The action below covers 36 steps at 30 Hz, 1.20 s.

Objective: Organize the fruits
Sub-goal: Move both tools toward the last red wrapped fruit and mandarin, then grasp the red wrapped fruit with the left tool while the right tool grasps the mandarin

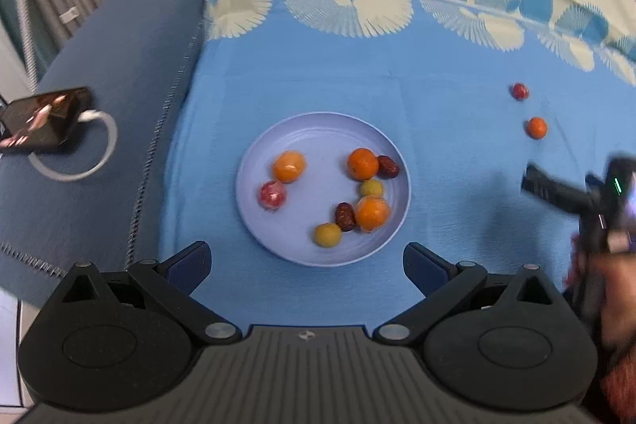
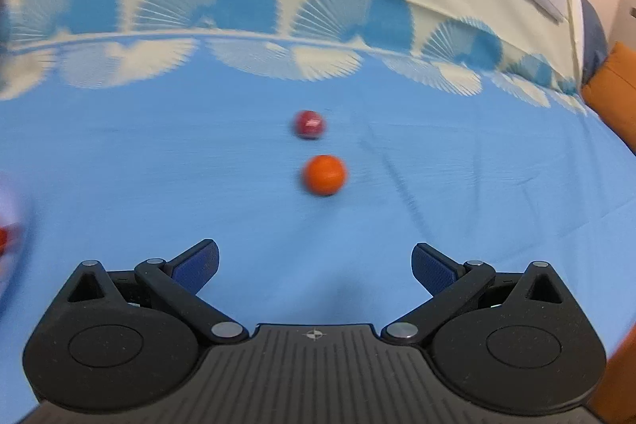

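Observation:
A pale lilac plate [image 1: 254,193] lies on the blue cloth and holds several small fruits: oranges [image 1: 362,163], dark red dates [image 1: 345,216], yellow-green ones [image 1: 328,235] and a pink one [image 1: 272,195]. My left gripper [image 1: 306,265] is open and empty, just in front of the plate. Two loose fruits lie on the cloth to the right: a small orange [image 1: 536,127] [image 2: 324,174] and a red fruit [image 1: 519,91] [image 2: 310,124]. My right gripper [image 2: 314,267] is open and empty, short of the orange; it also shows in the left wrist view [image 1: 534,179].
A phone [image 1: 41,122] with a white cable [image 1: 107,130] lies on a dark blue cushion at the left. The cloth's cream and blue fan border [image 1: 357,6] runs along the back. An orange cushion [image 2: 612,98] sits at the far right.

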Available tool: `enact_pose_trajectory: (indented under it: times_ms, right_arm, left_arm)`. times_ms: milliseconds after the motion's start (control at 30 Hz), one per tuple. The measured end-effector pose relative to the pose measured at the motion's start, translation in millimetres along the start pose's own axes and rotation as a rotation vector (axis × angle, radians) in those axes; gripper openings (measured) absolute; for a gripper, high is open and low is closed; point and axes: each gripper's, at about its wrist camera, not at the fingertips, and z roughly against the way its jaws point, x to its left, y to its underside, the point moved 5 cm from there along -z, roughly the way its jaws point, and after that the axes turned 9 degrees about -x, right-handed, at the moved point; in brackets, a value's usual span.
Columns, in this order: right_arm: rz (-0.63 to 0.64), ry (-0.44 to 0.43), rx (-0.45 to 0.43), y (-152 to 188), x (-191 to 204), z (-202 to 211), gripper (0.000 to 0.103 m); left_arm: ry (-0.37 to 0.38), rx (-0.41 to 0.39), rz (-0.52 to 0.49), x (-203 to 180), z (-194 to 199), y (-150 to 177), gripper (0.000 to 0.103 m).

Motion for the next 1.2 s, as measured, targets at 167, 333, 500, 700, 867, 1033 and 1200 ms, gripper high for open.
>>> enact_pose_trajectory:
  times_ms: [167,333,500,700,867,1033,1200]
  right_arm:
    - [-0.044,0.073,-0.071,-7.2,-24.8,-59.5,0.102]
    - [-0.082,0.024,-0.05,0.4,-30.7,-92.7,0.095]
    - [-0.118,-0.028,-0.093,-8.5,-28.3,-97.1,0.038]
    - [-0.237,0.326,-0.052,-14.1,-98.4,-110.9,0.038]
    - [-0.446,0.475,-0.013,2.4,-156.5,-116.4,0.038]
    - [-0.406,0.504,-0.014,3.5,-149.6,-120.6,0.04]
    - [-0.384,0.526,-0.022,3.6,-147.7,-122.9,0.044]
  left_arm:
    - [0.009,0.031,-0.03,-32.8,-30.8,-20.1,0.103]
    - [0.028,0.076,-0.086,-75.4,-70.7,-41.9,0.103]
    - [0.097,0.097,-0.093,-133.1,-113.0,-72.1,0.103]
    - [0.155,0.025,-0.141,-217.4,-168.7,-118.5,0.103]
    - [0.277,0.003,-0.197,-294.5,-219.6,-141.2,0.103]
    - [0.323,-0.003,-0.237,-341.0,-272.4,-152.6,0.102]
    - [0.327,0.03,-0.167,-346.3,-295.6,-159.3,0.086]
